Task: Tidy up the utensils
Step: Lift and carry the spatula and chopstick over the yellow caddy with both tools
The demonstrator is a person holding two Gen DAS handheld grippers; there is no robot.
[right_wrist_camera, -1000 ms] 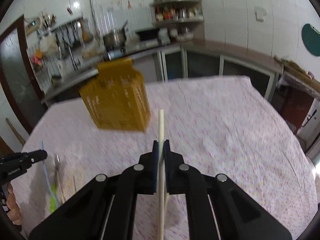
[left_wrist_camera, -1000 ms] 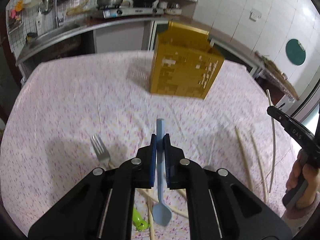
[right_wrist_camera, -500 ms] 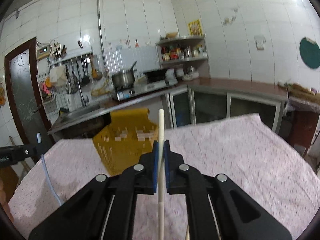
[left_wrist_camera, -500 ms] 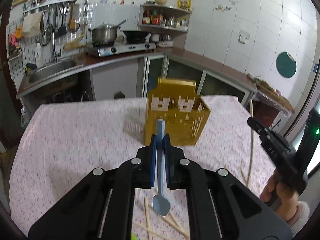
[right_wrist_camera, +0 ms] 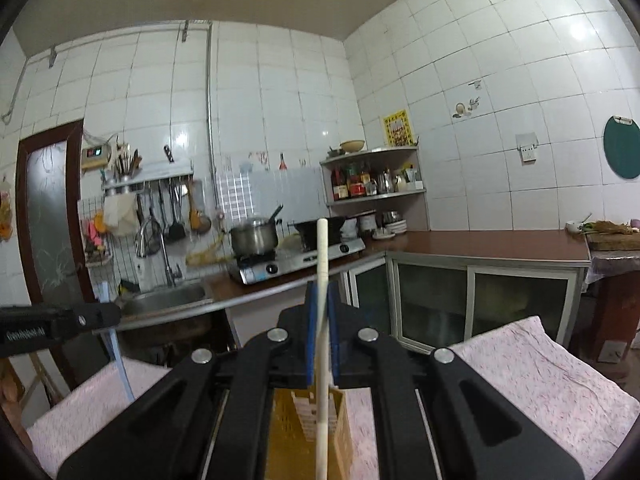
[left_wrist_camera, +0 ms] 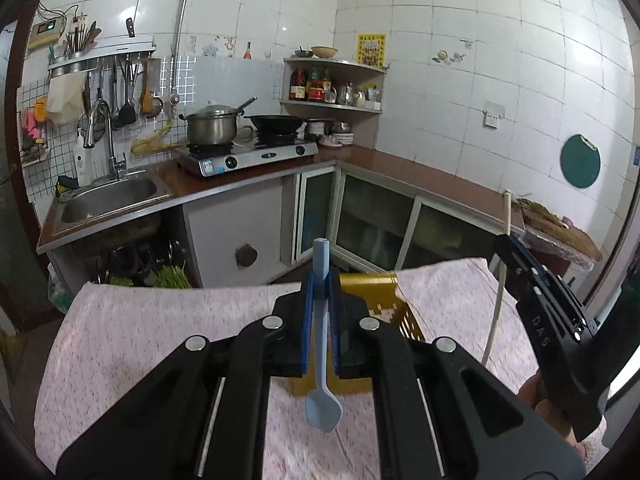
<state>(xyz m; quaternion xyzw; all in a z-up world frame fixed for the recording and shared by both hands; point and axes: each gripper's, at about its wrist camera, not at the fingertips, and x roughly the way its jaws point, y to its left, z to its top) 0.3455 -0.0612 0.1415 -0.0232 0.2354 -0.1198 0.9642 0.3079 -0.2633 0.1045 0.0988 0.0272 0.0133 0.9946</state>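
Note:
My left gripper [left_wrist_camera: 320, 284] is shut on a light blue spoon [left_wrist_camera: 322, 400], held upright with the bowl hanging down over the yellow perforated basket [left_wrist_camera: 384, 312]. My right gripper [right_wrist_camera: 322, 296] is shut on a pale chopstick [right_wrist_camera: 322, 360], held upright above the same basket [right_wrist_camera: 304, 436]. In the left wrist view the right gripper [left_wrist_camera: 516, 256] with its chopstick [left_wrist_camera: 496, 312] is at the right. In the right wrist view the left gripper [right_wrist_camera: 112, 314] with the spoon's handle [right_wrist_camera: 120, 364] is at the left.
The table wears a pink flowered cloth [left_wrist_camera: 152, 340]. Behind it run a brown counter [left_wrist_camera: 420, 176] with a sink [left_wrist_camera: 108, 196], a gas stove [left_wrist_camera: 248, 156] with a pot, and glass-fronted cabinets [left_wrist_camera: 372, 220].
Both grippers have lifted and tilted up from the table with their utensils. They have come in over the yellow basket, which now lies low and close under the fingers.

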